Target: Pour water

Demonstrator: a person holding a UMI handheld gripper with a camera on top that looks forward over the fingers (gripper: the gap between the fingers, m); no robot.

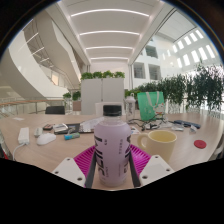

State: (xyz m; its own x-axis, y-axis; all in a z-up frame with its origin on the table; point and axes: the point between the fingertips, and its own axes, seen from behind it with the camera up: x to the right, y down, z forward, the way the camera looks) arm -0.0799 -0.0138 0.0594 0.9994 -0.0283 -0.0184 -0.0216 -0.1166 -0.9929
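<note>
A white plastic bottle (112,148) with a white cap and dark print on its label stands upright between my fingers, filling the middle of the gripper view. My gripper (112,172) is shut on the bottle, with the magenta pads (85,160) pressing on its two sides. Just right of the bottle a pale yellow cup (158,141) sits on the table (40,155), beyond the right finger. The bottle's base is hidden below the fingers.
A white mouse (47,139) and a white box (23,136) lie to the left. A green container (148,106) stands behind the cup. A red disc (200,144) lies far right. Small items clutter the table's back; white planters (105,92) with plants stand behind.
</note>
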